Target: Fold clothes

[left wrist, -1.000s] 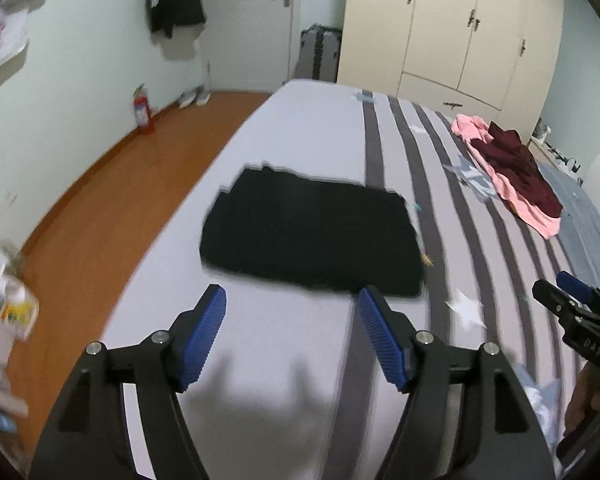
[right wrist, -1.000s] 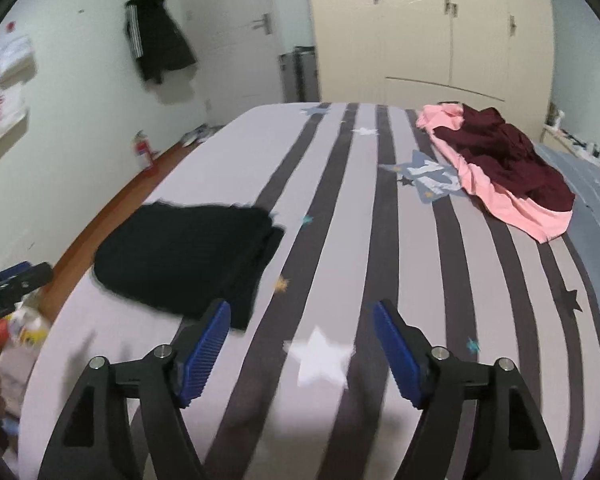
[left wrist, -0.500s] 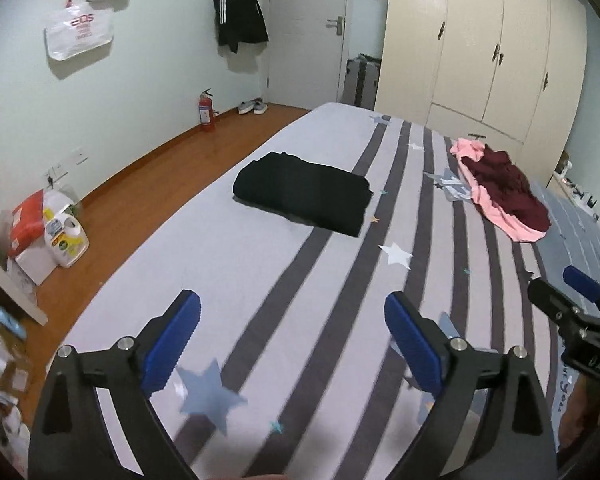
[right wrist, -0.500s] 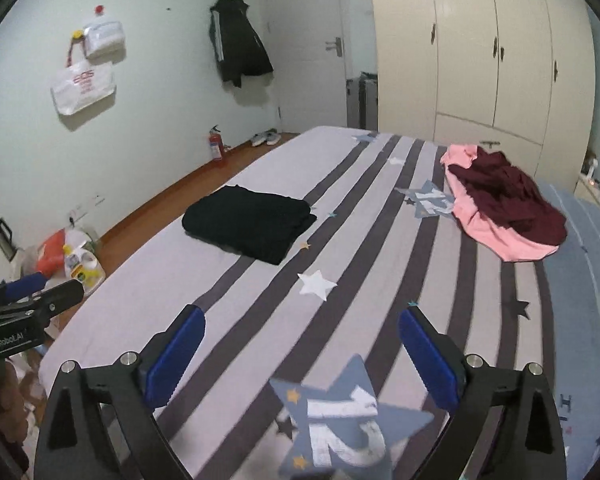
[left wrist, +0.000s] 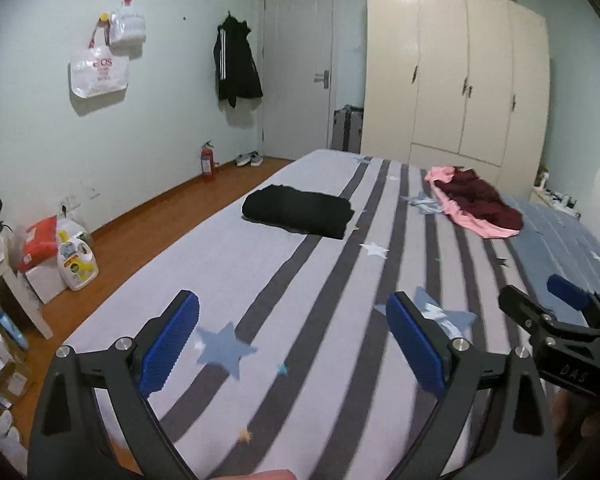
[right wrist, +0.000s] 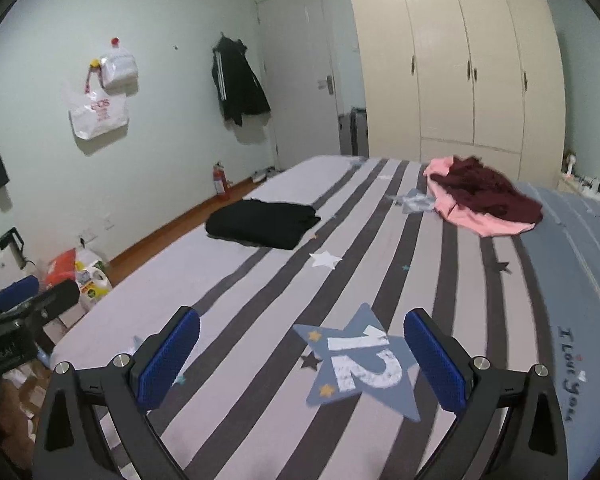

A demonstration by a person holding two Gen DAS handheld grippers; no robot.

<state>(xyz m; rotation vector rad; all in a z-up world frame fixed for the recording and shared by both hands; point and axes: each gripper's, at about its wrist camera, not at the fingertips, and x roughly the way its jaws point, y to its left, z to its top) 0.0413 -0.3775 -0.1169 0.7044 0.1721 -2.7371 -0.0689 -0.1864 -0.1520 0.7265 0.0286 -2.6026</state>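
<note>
Two handheld grippers hover above the foot end of the bed (left wrist: 260,264), both empty. The left gripper (left wrist: 292,344) holds its blue pads (left wrist: 168,340) spread wide — nothing between them. The right gripper (right wrist: 302,360) sits just beside it, on its right, jaws equally wide. A fingertip (left wrist: 256,475) shows at the bottom edge of the left view.
</note>
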